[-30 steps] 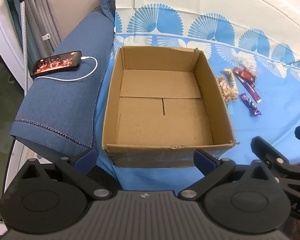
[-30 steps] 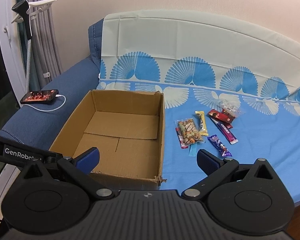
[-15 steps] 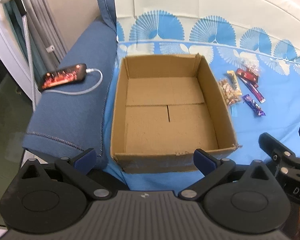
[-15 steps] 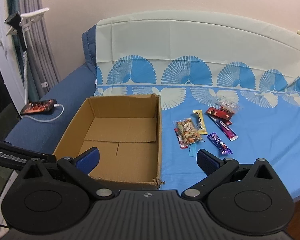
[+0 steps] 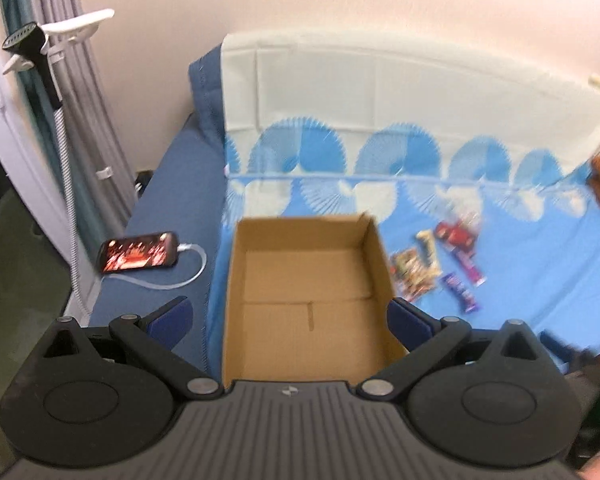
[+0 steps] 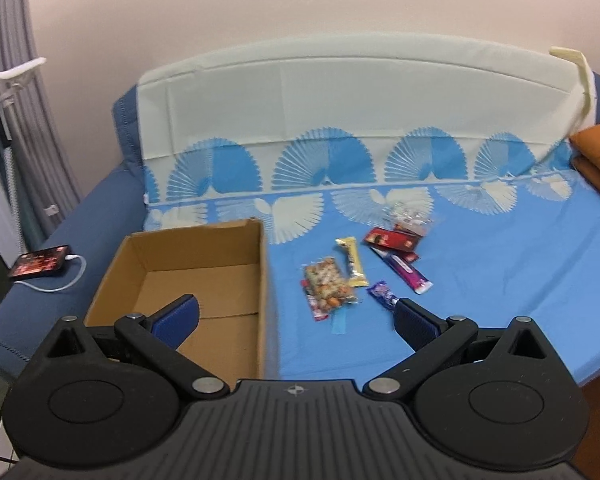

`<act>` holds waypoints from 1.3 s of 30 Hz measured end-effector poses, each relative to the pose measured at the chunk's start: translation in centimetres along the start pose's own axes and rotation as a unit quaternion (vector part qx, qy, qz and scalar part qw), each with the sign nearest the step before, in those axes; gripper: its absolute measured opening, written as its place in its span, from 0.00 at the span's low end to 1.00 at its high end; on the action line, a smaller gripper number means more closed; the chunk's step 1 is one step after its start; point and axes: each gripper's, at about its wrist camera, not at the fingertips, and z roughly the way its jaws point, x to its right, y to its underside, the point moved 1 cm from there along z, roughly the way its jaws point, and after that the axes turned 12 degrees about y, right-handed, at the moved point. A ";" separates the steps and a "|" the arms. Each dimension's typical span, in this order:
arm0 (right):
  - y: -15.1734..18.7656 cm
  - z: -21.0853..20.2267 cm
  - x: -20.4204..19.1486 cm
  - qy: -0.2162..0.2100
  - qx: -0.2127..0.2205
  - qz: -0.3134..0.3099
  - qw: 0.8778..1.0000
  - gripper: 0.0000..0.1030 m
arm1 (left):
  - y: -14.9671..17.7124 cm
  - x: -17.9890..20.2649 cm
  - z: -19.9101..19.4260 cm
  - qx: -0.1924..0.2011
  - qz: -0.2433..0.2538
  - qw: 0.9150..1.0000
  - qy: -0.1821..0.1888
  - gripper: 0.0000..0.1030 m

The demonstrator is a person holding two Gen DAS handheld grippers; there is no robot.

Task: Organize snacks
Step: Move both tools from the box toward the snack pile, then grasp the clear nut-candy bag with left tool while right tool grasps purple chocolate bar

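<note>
1. Left gripper: blue-padded fingers spread wide, nothing between them; held above the near end of the cardboard box.
2. Right gripper: fingers spread wide, holding nothing; its left finger lies over the box interior in this view, its right finger over the sheet near the snacks.
3. Cardboard box: open-topped, brown, nothing visible inside; stands on the blue patterned sheet at the sofa's left end, beside the blue armrest.
4. Snacks, all lying on the sheet to the right of the box, outside it:
   - clear bag of mixed nuts, nearest the box, lying over a red-edged wrapper and a blue strip;
   - yellow bar, just beside the nut bag on its right;
   - small purple wrapper, near the right gripper's right finger;
   - long purple-pink stick pack, diagonal;
   - red packet, behind the stick pack;
   - clear crinkled packet, farthest back, contents unclear.
5. Phone: screen lit, on the armrest, white cable plugged in.
6. Orange cushion: at the sofa's right end.
7. Note: the left view is motion-blurred; snack details there are indistinct.
</note>
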 end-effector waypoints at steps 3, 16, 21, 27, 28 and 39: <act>-0.1 1.4 0.8 0.009 -0.017 0.016 1.000 1.00 | -1.3 0.5 -1.0 0.010 -0.012 1.000 0.020 1.00; -0.7 7.5 5.2 0.038 -0.051 0.086 0.994 1.00 | -5.6 2.2 -0.4 0.042 -0.029 0.998 0.049 1.00; 0.0 14.3 7.7 0.054 -0.070 0.095 0.992 1.00 | -7.6 4.7 6.2 -0.010 -0.027 0.998 0.053 1.00; 2.9 27.8 9.2 0.057 -0.135 0.054 0.988 1.00 | -8.8 9.6 17.7 -0.126 0.008 0.990 0.056 1.00; 3.3 29.9 9.2 0.058 -0.147 0.050 0.986 1.00 | -8.7 10.4 19.5 -0.141 0.013 0.988 0.065 1.00; 5.1 40.0 6.9 0.165 -0.124 -0.011 0.978 1.00 | -7.2 18.3 43.2 -0.278 0.070 0.956 0.065 1.00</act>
